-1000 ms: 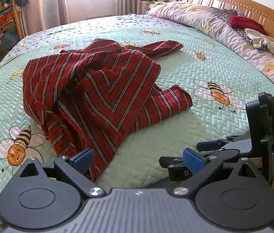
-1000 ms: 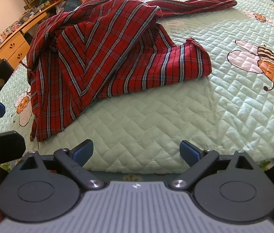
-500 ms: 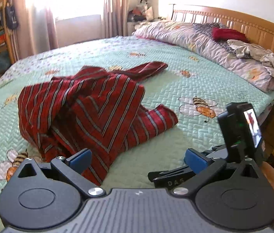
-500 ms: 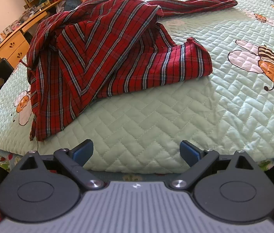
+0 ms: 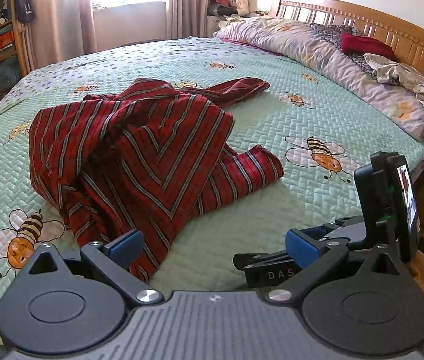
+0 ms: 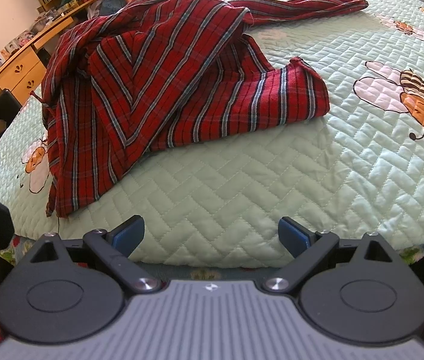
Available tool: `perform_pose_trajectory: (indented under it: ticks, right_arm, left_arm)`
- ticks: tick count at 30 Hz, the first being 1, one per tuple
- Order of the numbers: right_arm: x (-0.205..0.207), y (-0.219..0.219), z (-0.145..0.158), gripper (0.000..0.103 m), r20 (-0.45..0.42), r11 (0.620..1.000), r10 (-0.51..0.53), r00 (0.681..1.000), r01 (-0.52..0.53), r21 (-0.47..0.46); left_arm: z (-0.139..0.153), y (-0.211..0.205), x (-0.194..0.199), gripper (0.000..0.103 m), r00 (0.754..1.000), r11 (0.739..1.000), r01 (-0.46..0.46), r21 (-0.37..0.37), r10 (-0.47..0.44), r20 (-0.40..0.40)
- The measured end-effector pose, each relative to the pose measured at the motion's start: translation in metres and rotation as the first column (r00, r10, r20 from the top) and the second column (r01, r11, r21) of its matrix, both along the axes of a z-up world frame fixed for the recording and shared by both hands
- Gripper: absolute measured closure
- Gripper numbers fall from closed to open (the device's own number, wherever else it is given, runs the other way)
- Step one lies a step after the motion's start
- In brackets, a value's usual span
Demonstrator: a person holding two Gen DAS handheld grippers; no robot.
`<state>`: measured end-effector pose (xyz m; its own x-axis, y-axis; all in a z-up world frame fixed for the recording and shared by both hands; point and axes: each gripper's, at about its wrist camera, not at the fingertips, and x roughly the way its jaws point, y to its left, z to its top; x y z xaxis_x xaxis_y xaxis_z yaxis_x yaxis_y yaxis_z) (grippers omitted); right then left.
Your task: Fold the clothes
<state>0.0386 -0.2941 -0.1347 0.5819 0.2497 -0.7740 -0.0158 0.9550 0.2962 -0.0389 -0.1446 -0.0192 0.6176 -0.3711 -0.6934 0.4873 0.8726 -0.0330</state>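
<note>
One red striped shirt point(image 5: 140, 156) lies crumpled on the bed point(image 5: 272, 210). Both tongs, left tongs point(image 5: 212, 247) and right tongs point(image 6: 212, 234), are wide open, holding nothing.

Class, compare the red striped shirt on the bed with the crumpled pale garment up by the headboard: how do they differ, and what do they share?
The red striped shirt is dark red with pale stripes; the pale garment is off-white. The shirt lies on the green bee quilt near the tongs; the pale garment sits far off on the lilac duvet by the headboard. The shirt spreads wider, one sleeve stretched out. Both are crumpled and unfolded.
</note>
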Motion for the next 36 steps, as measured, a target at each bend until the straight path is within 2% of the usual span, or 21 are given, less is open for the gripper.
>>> perform_pose_trajectory:
  ticks: [17, 21, 24, 32, 36]
  right_arm:
    - [0.0007, -0.0018, -0.0004, 0.007, -0.003, 1.000, 0.000, 1.000, 0.000, 0.003]
    - [0.0006, -0.0003, -0.0007, 0.007, -0.005, 1.000, 0.000, 1.000, 0.000, 0.002]
    - [0.0006, 0.0005, -0.0006, 0.007, -0.006, 1.000, -0.001, 1.000, 0.001, 0.003]
    - [0.0003, 0.0012, -0.0010, 0.007, -0.007, 1.000, -0.001, 1.000, 0.001, 0.001]
    - [0.0006, 0.0012, -0.0021, 0.007, -0.009, 1.000, -0.002, 1.000, 0.002, 0.003]
  left_arm:
    - [-0.0013, -0.0018, 0.0025, 0.003, 1.000, 1.000, -0.004, 0.012, 0.004, -0.016]
    - [-0.0017, -0.0019, 0.0002, 0.006, 1.000, 1.000, -0.003, 0.013, 0.003, 0.003]
    - [0.0011, -0.0010, -0.0026, 0.006, 1.000, 1.000, -0.001, 0.002, 0.001, 0.024]
    - [-0.0007, 0.0010, 0.0009, 0.007, 1.000, 1.000, 0.005, -0.018, -0.005, -0.003]
    - [0.0040, 0.0010, -0.0063, 0.011, 0.998, 0.998, 0.048, -0.048, -0.046, 0.033]
